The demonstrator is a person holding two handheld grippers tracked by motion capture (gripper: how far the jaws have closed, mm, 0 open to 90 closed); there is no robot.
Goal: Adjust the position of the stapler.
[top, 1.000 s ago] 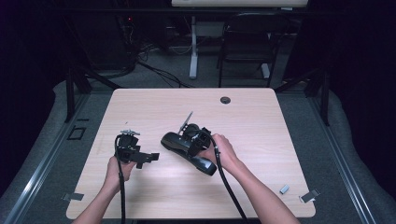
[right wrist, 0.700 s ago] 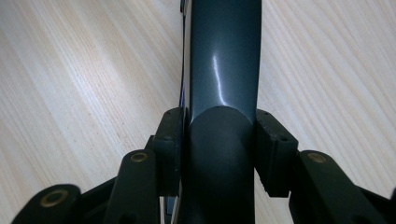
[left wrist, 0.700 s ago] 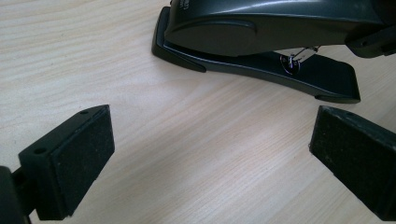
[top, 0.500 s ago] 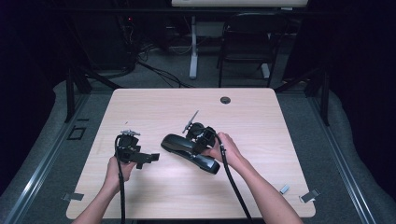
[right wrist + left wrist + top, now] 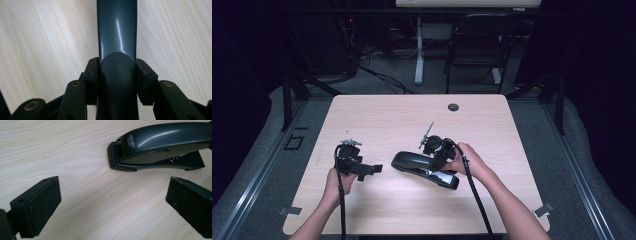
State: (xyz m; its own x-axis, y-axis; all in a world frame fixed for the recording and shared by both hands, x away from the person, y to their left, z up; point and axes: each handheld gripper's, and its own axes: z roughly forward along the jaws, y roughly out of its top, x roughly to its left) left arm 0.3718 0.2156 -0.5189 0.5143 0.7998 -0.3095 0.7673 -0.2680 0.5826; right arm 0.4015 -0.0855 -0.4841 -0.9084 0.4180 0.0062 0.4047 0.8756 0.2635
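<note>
Right gripper [image 5: 117, 82] is clamped on the rear of a black stapler [image 5: 117, 32], one pad pressing each flank of the glossy body, which runs straight up the middle of the right gripper view. Its jaws have just been closing, and the stapler sits between them. In the high view this gripper [image 5: 438, 152] lies just right of centre, the person's right hand [image 5: 469, 161] behind it, a black cable trailing to the lower edge.

Left gripper [image 5: 112, 202] stands wide apart with nothing between its pads, only bare wood. In the left gripper view the stapler [image 5: 160, 145] lies in the upper right, its nose and base plate turned toward the frame's centre, well clear of both pads. In the high view the left gripper [image 5: 354, 162] sits left of centre, near the stapler [image 5: 422, 167] but apart from it, held by the left hand [image 5: 338, 181].

Around them the light wooden bench [image 5: 387, 120] carries a dark round grommet [image 5: 453, 107] near its far edge. Beyond the bench, at the top of the frame, stand a black chair [image 5: 477, 45] and a white desk leg [image 5: 418, 50].
</note>
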